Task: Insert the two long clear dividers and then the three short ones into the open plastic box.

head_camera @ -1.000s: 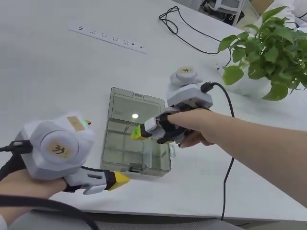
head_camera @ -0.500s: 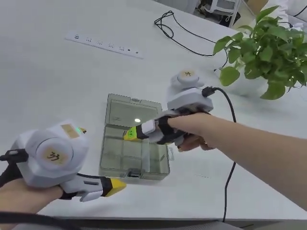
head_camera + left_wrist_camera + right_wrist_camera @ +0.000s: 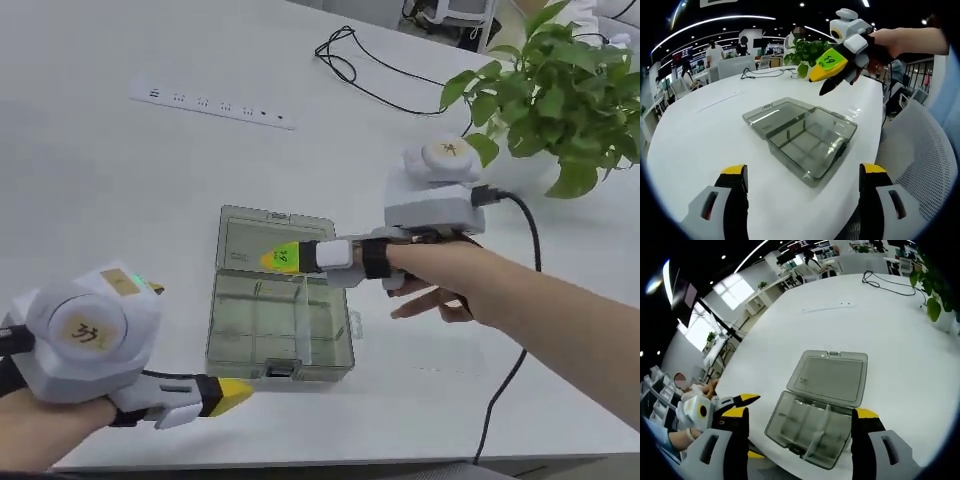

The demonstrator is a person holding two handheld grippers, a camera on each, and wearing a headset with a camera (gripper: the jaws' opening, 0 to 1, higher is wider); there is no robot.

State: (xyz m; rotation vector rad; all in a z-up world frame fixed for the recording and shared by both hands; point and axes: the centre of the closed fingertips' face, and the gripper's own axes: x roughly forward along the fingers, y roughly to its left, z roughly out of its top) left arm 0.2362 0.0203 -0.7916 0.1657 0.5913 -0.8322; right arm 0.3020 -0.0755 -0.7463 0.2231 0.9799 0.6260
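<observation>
The open smoky-clear plastic box (image 3: 226,342) lies near the table's front edge, its lid (image 3: 262,236) folded back flat. Clear dividers (image 3: 816,434) stand inside it and split it into compartments; how many I cannot tell. My right gripper (image 3: 280,259) hovers over the hinge area, and in its own view the right gripper (image 3: 800,437) is open with nothing between its jaws, above the box (image 3: 837,461). The left gripper (image 3: 232,393) sits at the box's front left corner. Seen in its own view, the left gripper (image 3: 802,200) is open and empty, short of the box (image 3: 810,172).
A white power strip (image 3: 215,103) and a black cable (image 3: 370,70) lie at the back of the table. A potted plant (image 3: 560,90) stands at the far right. The table's front edge runs just below the box. A mesh chair (image 3: 920,160) stands beside the table.
The right gripper has lifted from inside the box and drawn back toward the lid. The left gripper has kept its place near the front corner.
</observation>
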